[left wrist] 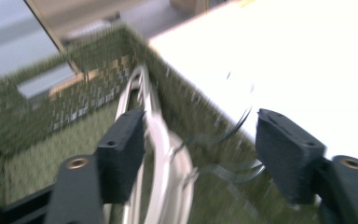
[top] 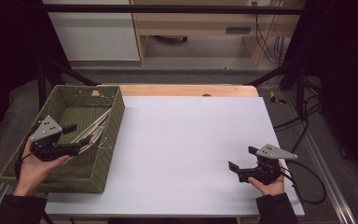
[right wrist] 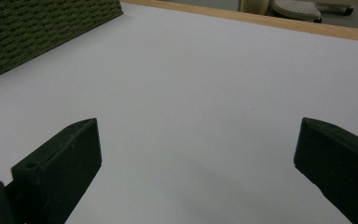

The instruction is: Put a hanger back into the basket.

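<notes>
The left claw (top: 74,138) hangs over the near half of the green woven rectangular basket (top: 28,163), its jaws spread apart with nothing pinched between them. In the left gripper view the bundle of pale, cream-coloured curved hangers (left wrist: 161,154) lies just beyond and below the jaws, closer to the left jaw than the right, leaning against the basket's wall on the table side. Thin wire hooks (left wrist: 233,130) curl out from the bundle toward the right jaw.

The step in hand looks like letting go of the hangers inside the basket and clearing away. To do it well, the left claw should lift straight up with its jaws kept wide, so neither jaw drags the bundle or catches a wire hook. That view is blurred, so I cannot tell whether a hook touches a jaw.

The right claw (top: 242,165) rests low over the white rectangular tabletop sheet (top: 191,140), well apart from the basket, jaws wide and empty.

Farther out, the basket's woven side wall stands between the left claw and the white sheet; a sideways exit would meet it. Beyond the sheet runs a bare wooden table edge (top: 186,90), then a light wooden cabinet (top: 196,28) and dark cables (top: 303,126) on the floor.
</notes>
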